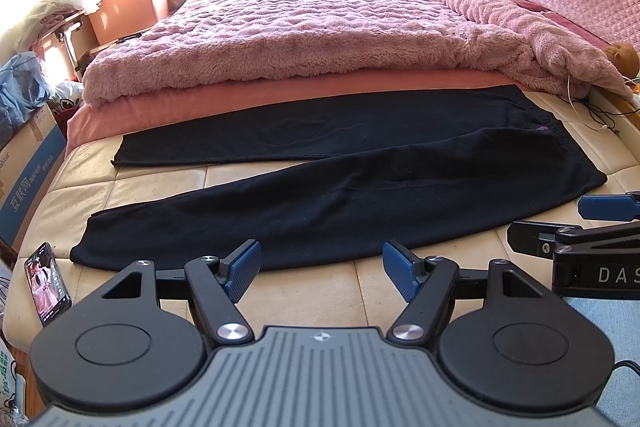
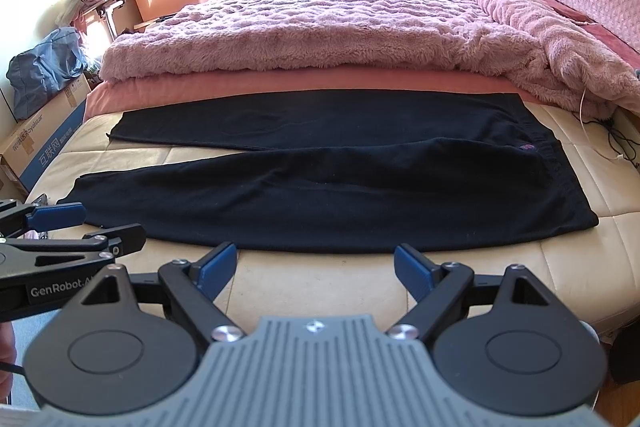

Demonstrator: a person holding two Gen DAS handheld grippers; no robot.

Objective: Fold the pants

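**Black pants spread flat on the bed, both tools empty**

The black pants (image 1: 340,187) are laid flat across the cream mattress (image 1: 320,291), legs spread apart toward the left, waistband at the right. The left tool (image 1: 322,269) and right tool (image 2: 316,269) are held wide open just before the near hem, nothing gripped. A phone (image 1: 47,283) is seen at the mattress corner.

Bare mattress (image 1: 320,291) ahead — phone (image 1: 46,283) left
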